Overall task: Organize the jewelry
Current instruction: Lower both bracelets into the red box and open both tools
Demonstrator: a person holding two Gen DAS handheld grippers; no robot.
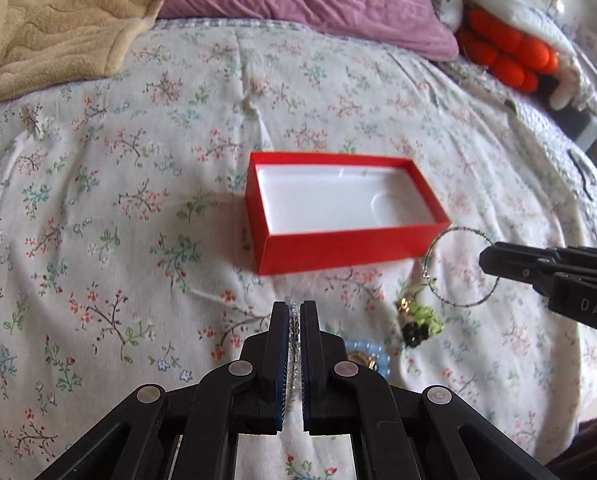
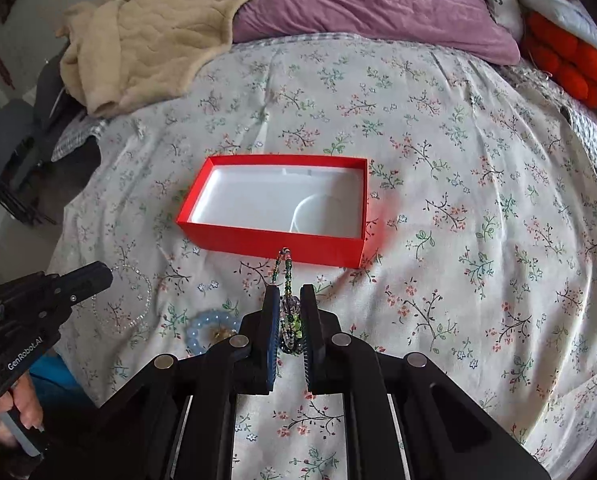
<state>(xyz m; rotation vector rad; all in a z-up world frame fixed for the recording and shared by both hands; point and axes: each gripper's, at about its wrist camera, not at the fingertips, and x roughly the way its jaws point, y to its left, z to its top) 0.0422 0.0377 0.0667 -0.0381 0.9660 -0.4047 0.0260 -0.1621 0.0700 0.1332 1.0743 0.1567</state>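
Note:
An open red box [image 1: 338, 248] with a white lining lies on the floral bedspread; it also shows in the right wrist view [image 2: 274, 242]. My left gripper [image 1: 295, 312] is shut on a clear bead bracelet [image 1: 294, 328], which hangs as a loop in the right wrist view [image 2: 138, 308]. My right gripper [image 2: 290, 296] is shut on a green bead bracelet [image 2: 286, 280] with a dangling charm cluster [image 1: 420, 322], held just before the box's near wall. A pale blue bead bracelet [image 2: 202, 330] lies on the bed between the grippers.
A beige blanket [image 2: 146, 28] and a purple pillow [image 2: 378, 4] lie at the far side of the bed. An orange knitted item [image 1: 510, 56] sits at the far right. The bed edge and a chair [image 2: 14, 140] are at the left.

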